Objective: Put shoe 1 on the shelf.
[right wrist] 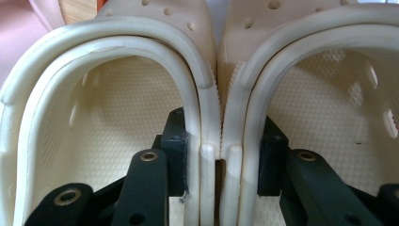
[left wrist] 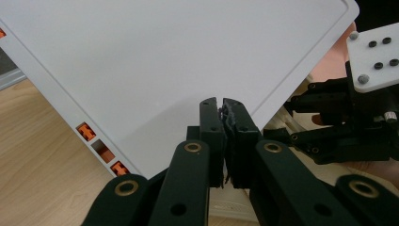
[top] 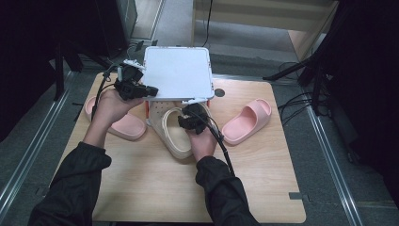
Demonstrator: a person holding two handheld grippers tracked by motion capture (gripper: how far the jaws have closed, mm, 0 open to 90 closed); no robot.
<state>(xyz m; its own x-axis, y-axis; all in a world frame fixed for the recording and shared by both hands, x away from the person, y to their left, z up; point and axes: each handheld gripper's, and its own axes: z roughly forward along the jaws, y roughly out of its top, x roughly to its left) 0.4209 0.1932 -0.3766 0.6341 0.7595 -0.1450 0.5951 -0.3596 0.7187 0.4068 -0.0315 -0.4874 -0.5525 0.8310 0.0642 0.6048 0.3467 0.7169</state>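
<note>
A wooden table [top: 155, 188] is standing on a grey floor [top: 28, 141] between dark stands. A white box lid [top: 176, 73] is hanging tilted over the box opening, and the left gripper [top: 149, 89] is pinching its near edge with jaws almost together. Two pink slides are lying apart on the table, one [top: 120, 123] left of the box, one [top: 247, 120] right. The two cream clogs [top: 176, 132] are lying side by side below the lid. The right gripper [right wrist: 220, 157] is squeezing their touching side walls together, one jaw inside each clog.
</note>
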